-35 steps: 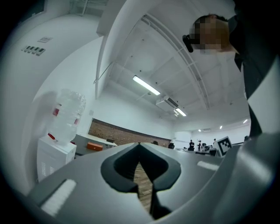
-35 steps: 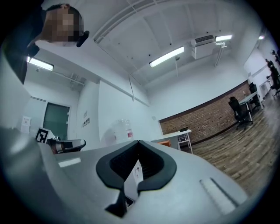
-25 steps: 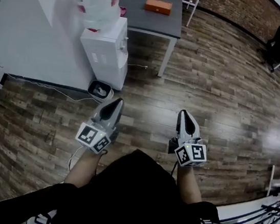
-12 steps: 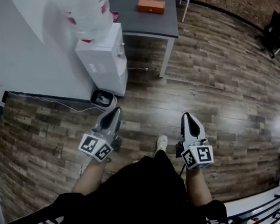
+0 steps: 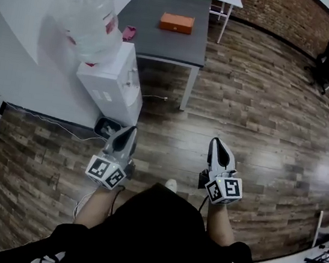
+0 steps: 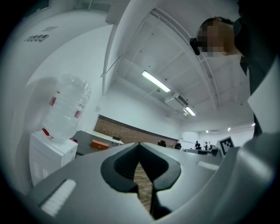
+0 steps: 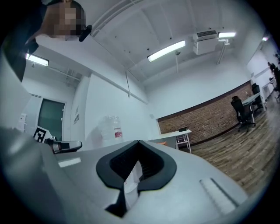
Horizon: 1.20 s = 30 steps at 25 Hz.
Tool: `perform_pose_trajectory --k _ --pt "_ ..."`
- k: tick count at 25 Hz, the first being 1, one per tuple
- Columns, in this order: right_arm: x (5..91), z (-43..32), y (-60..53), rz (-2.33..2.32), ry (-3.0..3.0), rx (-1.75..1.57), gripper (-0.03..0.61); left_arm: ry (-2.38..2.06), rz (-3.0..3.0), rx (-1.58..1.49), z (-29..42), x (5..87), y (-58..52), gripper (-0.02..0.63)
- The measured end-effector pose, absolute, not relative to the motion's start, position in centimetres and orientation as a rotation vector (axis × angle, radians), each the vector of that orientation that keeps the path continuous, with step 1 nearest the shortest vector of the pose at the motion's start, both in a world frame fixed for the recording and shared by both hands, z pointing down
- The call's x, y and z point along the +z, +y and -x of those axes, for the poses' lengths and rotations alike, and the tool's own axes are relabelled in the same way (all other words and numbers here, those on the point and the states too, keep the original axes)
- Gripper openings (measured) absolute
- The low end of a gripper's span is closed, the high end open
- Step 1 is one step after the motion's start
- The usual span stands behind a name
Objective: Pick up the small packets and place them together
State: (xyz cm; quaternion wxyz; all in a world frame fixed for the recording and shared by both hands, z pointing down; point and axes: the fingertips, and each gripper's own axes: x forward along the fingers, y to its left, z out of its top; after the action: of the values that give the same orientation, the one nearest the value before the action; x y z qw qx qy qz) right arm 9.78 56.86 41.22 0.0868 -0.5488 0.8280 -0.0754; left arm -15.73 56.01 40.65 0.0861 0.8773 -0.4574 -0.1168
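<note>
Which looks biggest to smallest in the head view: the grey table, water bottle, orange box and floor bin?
1. Table
2. Water bottle, though it probably stands nearer the camera
3. Orange box and bin look about alike, so they are not ranked.

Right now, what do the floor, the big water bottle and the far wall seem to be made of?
Floor: wood planks or wood-look laminate, fairly glossy; visible grain, plank seams and a bright glare patch. Water bottle: clear plastic, judging by its see-through ribbed body. Far wall: reddish-brown brick, matte, with fine mortar lines.
</note>
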Motion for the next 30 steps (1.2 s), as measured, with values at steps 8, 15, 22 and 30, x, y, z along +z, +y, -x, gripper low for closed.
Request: perform_pose_trajectory --k 8,15,22,30 --pt "40.9 -16.8 53.6 1.658 2.428 -0.256 0.002 -1.323 -2.612 -0.299 9.6 40.7 51.8 0.0" --pt "42.2 -17.9 50.6 1.667 2.424 -0.315 0.002 -1.269 -2.635 -0.24 7.3 41.7 49.0 0.0" --pt "43.1 -17.8 45.6 1.708 2.424 -0.34 0.002 -1.264 -2.633 -0.25 7.9 43.1 43.3 0.0" --pt "40.5 -15.7 36.5 1.718 2.43 -0.242 0.0 -1.137 -2.687 -0.304 8.0 42.0 34.0 0.0"
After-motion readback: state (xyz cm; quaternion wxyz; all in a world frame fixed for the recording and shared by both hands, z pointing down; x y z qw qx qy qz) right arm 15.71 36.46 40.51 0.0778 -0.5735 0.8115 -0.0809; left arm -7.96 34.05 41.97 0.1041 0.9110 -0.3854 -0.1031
